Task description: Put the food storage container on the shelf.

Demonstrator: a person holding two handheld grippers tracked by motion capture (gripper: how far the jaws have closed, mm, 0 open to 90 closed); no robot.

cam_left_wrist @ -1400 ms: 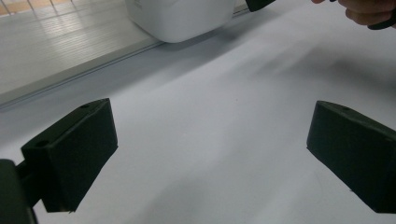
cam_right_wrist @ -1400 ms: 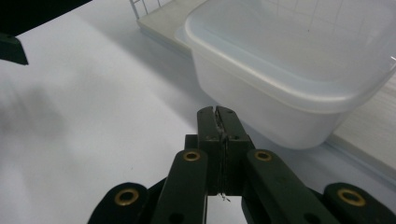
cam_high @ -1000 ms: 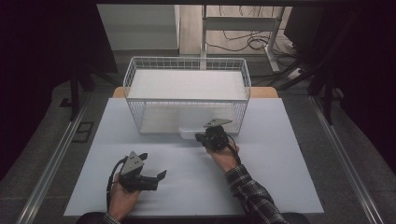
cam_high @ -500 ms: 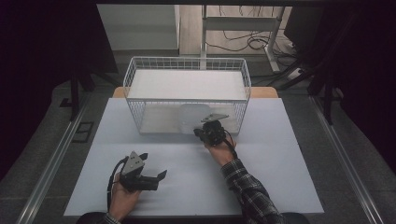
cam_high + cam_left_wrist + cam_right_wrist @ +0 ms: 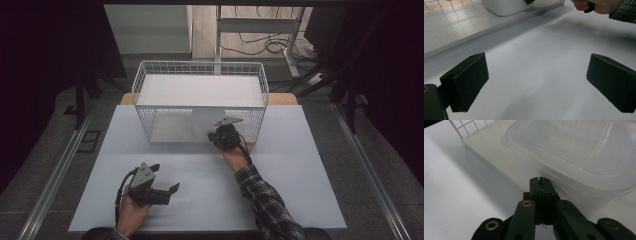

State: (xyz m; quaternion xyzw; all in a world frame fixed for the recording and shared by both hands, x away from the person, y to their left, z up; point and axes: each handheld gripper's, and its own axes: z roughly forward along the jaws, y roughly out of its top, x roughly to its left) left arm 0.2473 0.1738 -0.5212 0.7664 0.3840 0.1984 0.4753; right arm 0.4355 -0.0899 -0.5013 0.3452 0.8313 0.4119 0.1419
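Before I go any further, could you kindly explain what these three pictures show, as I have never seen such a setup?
A person at a white table holds a hand-operated two-jaw gripper in each hand. The high view looks down from above; the other two come from cameras riding on each gripper. The left gripper rests near the table's front, jaws wide open and holding nothing. The right gripper has its jaws shut, tips by the edge of a clear plastic container. That container sits on the lower shelf of a white wire basket rack at the far side of the table.
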